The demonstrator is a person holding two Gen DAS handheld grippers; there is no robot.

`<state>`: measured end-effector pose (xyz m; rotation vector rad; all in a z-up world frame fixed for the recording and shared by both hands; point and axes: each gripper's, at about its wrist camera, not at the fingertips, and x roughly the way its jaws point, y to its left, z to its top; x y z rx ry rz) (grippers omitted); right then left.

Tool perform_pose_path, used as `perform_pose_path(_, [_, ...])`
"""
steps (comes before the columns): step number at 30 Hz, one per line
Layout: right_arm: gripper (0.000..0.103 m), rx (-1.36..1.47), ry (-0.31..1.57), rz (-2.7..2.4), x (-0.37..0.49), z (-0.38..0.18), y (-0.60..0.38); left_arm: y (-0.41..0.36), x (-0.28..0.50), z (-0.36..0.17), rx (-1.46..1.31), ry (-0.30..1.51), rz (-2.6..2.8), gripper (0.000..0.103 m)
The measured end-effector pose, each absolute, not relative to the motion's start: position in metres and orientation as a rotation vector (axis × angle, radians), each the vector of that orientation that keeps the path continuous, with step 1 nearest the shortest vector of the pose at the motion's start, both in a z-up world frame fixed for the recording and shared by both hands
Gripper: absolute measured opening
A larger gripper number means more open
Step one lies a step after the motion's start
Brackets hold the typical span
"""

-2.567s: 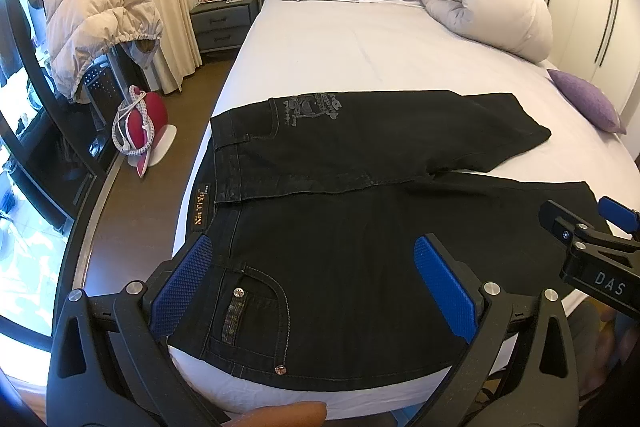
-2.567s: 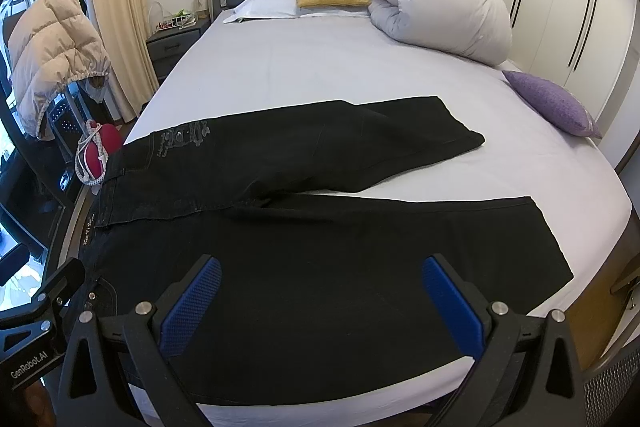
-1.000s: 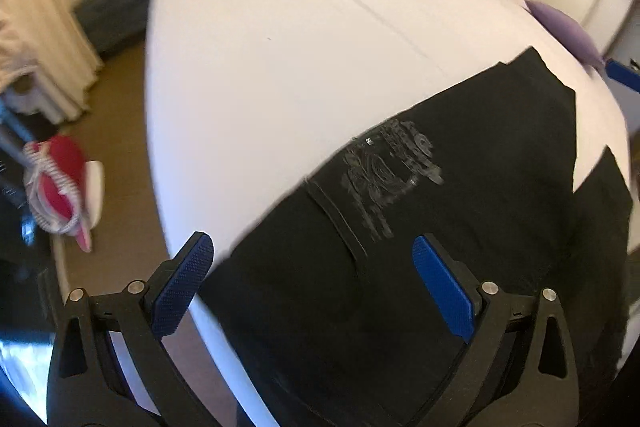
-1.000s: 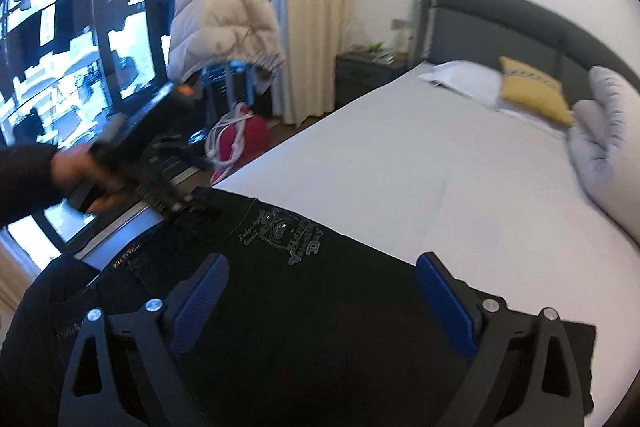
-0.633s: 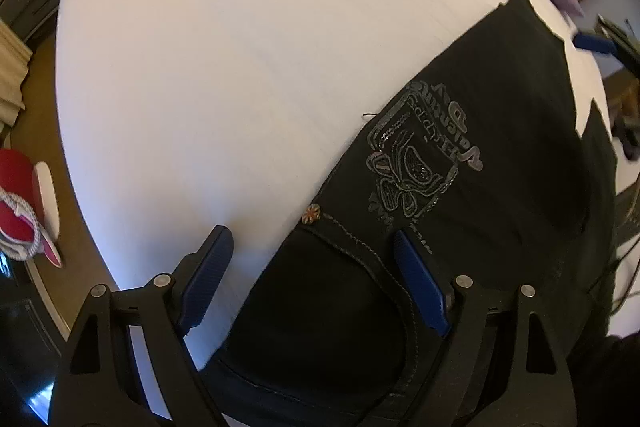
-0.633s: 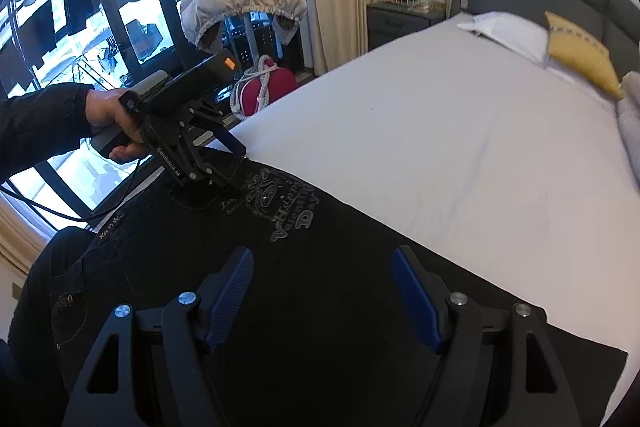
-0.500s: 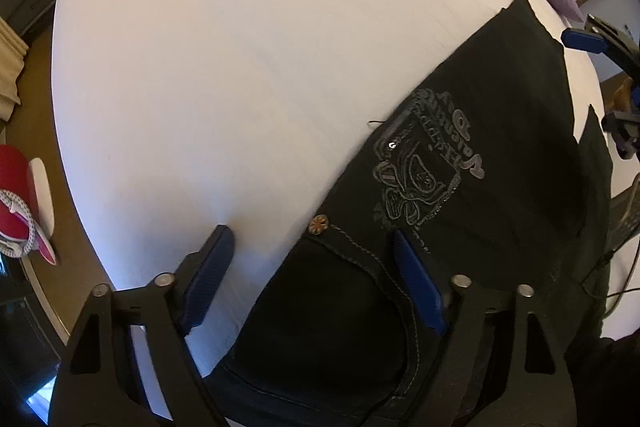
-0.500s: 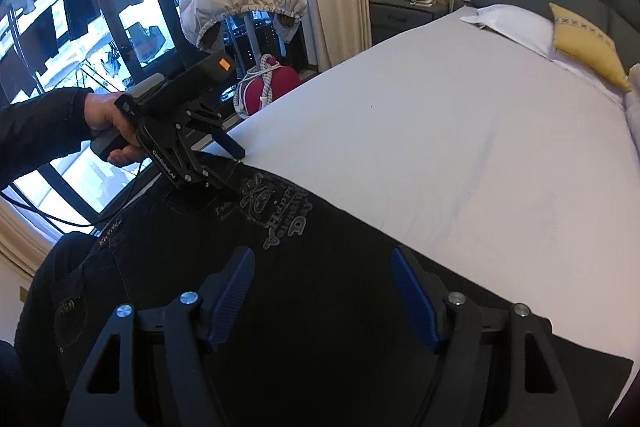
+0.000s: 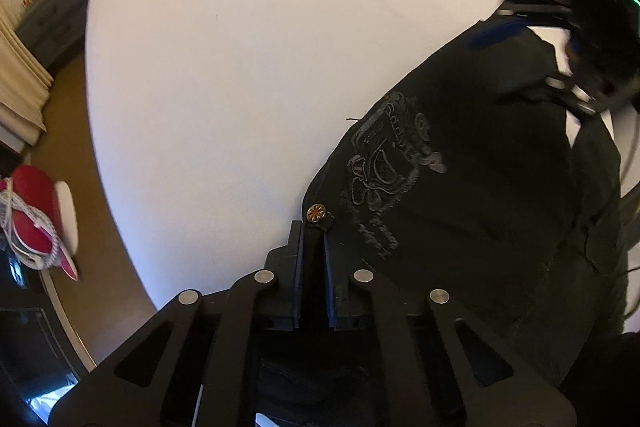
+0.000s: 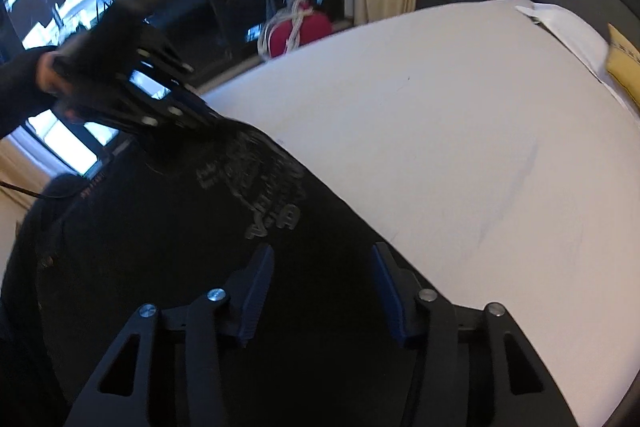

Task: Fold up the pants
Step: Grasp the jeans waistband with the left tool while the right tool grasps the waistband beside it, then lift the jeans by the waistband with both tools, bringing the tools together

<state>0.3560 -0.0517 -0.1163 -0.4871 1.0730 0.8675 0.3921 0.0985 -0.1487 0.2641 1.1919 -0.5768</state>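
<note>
left gripper [image 9: 312,251]: clamped on pants [image 9: 460,187] waist edge by the rivet, likely to carry it over | right gripper [image 10: 320,291]: partly open over pants leg, gripping nothing | pants: spread on bed [image 9: 220,47], near its foot

The right gripper [image 10: 320,291] hovers with jaws apart over black pants [image 10: 200,247] on the white bed [image 10: 460,147]. At far left, the left gripper [image 10: 204,115] pinches the pants' far edge beside the grey print [image 10: 256,187].
</note>
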Motion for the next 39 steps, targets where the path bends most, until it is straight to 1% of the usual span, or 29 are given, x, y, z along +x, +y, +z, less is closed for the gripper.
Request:
perform_pose_path(4, [0.052,-0.549,1.105,0.863,0.371,-0.127,-0.046,0.095,0.363,-0.14,0.304,1.117,-0.555,0.006])
perform_pose_path(8, [0.049,-0.6,1.136,0.875,0.378,-0.134,-0.037,0.091,0.346,-0.132,0.334,1.064,-0.537,0.005])
perform_pose_path(10, [0.042,-0.619,1.157,0.883,0.382,-0.138,-0.032,0.084,0.341,-0.132,0.335,1.05,-0.532,0.005])
perform_pose_path(11, [0.041,-0.625,1.166,0.883,0.383,-0.139,-0.031,0.082,0.338,-0.133,0.332,1.048,-0.534,0.005])
perform_pose_path(12, [0.039,-0.628,1.174,0.884,0.385,-0.139,-0.03,0.091,0.335,-0.119,0.329,1.049,-0.536,0.005])
perform_pose_path(13, [0.035,-0.623,1.181,0.888,0.386,-0.139,-0.029,0.091,0.334,-0.118,0.33,1.049,-0.536,0.005])
perform_pose_path(15, [0.031,-0.616,1.188,0.891,0.387,-0.138,-0.029,0.094,0.334,-0.117,0.33,1.048,-0.534,0.005])
perform_pose_path(16, [0.024,-0.613,1.191,0.897,0.386,-0.138,-0.029,0.095,0.334,-0.117,0.327,1.047,-0.536,0.005])
perform_pose_path(17, [0.02,-0.608,1.195,0.903,0.384,-0.137,-0.03,0.096,0.332,-0.118,0.325,1.048,-0.536,0.005])
perform_pose_path(18, [0.012,-0.604,1.195,0.905,0.383,-0.135,-0.03,0.097,0.332,-0.117,0.322,1.048,-0.534,0.005])
perform_pose_path(19, [0.008,-0.598,1.195,0.906,0.38,-0.133,-0.031,0.105,0.339,-0.118,0.319,1.047,-0.533,0.005])
perform_pose_path(22, [0.005,-0.56,1.185,0.892,0.376,-0.125,-0.036,0.106,0.339,-0.119,0.307,1.046,-0.526,0.005])
perform_pose_path(26, [0.005,-0.484,1.153,0.875,0.361,-0.115,-0.037,0.108,0.336,-0.115,0.284,1.041,-0.519,0.005])
perform_pose_path(30, [0.005,-0.466,1.118,0.884,0.332,-0.111,-0.022,0.106,0.324,-0.108,0.269,1.031,-0.517,0.005])
perform_pose_path(36, [0.005,-0.436,1.072,0.906,0.276,-0.094,-0.031,0.101,0.281,-0.098,0.272,1.037,-0.53,0.005])
perform_pose_path(39, [0.005,-0.47,1.072,0.931,0.247,-0.094,-0.036,0.094,0.255,-0.099,0.29,1.053,-0.542,0.005])
